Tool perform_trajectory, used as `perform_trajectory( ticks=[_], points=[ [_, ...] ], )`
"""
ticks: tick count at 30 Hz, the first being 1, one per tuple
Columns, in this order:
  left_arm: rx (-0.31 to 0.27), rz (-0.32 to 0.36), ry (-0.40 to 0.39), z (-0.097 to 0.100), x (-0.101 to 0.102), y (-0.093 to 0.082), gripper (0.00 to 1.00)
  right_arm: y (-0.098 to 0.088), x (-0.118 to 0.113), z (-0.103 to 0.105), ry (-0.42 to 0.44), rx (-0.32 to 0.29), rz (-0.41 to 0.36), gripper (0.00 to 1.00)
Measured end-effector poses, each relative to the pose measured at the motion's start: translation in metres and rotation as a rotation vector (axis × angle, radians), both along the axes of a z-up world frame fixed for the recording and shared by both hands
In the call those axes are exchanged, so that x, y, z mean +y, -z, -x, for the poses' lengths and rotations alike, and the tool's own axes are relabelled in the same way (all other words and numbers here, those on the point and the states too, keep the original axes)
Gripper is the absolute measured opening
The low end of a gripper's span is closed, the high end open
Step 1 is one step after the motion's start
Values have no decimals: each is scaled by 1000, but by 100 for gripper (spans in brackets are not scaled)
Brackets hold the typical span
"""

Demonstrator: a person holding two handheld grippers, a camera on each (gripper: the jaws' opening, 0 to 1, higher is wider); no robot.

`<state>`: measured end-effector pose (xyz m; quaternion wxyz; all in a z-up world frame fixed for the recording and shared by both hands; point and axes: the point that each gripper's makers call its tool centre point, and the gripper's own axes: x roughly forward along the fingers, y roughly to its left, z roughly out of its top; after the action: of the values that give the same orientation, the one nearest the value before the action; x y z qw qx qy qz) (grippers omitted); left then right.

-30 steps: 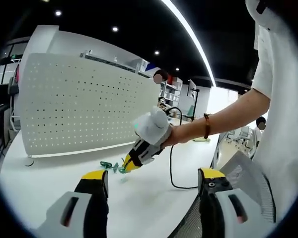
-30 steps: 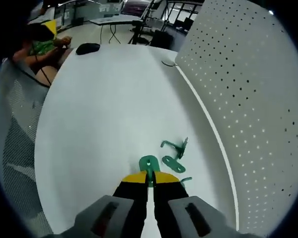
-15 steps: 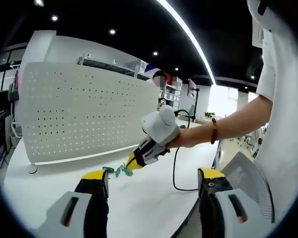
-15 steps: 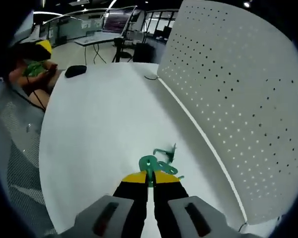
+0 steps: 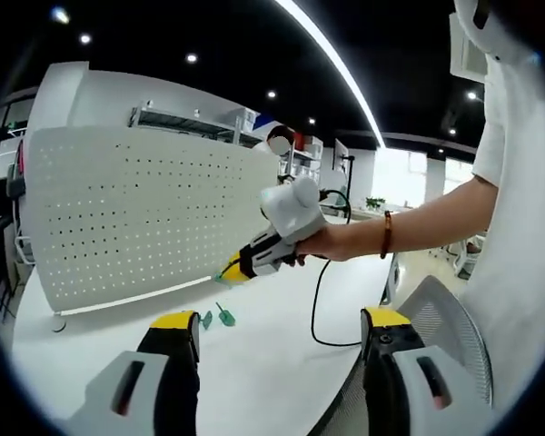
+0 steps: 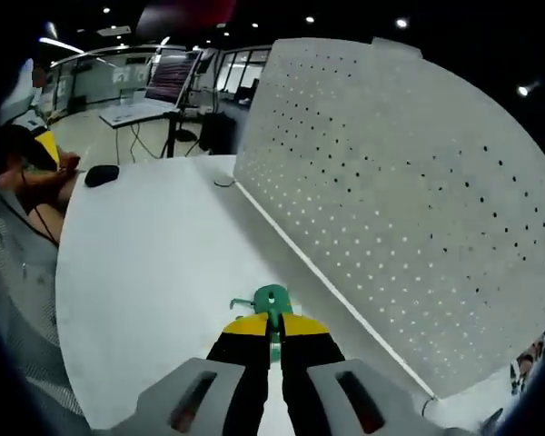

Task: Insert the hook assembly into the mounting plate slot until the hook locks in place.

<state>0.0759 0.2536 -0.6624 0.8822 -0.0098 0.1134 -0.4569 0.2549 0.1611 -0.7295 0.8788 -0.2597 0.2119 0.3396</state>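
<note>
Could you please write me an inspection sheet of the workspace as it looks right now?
Surface: white table, mostly bare.
Job's things: green hook piece pinched in the right gripper, lifted off the table; two small green parts lying on the table near the pegboard.
Clutter: dark mouse-like object at the far end of the table.
Grippers: right gripper shut on the green hook piece; left gripper open, holding nothing.
Cables: black cable trailing from the right gripper across the table.
Surroundings: white pegboard panel standing on the table, mesh chair, office desks behind.
</note>
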Motion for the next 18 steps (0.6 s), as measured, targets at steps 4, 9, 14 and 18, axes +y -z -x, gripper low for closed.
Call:
perform_trajectory(
  ticks=[4,9,14,18],
  points=[
    [-3,9,-8,4,0,-2,74,-13,-7,-8,32,-22,-21,1],
    [-1,4,-5,10,-2,-1,74,-38,-9,-21,63,-85,-63,1],
    [-6,9,-4,12,-3,-4,74,-59,-17,-33,120,-129,-126,1],
    [3,12,-2,12,-3,-2,74,-74,-23,-41,161,-161,-193,1]
  ],
)
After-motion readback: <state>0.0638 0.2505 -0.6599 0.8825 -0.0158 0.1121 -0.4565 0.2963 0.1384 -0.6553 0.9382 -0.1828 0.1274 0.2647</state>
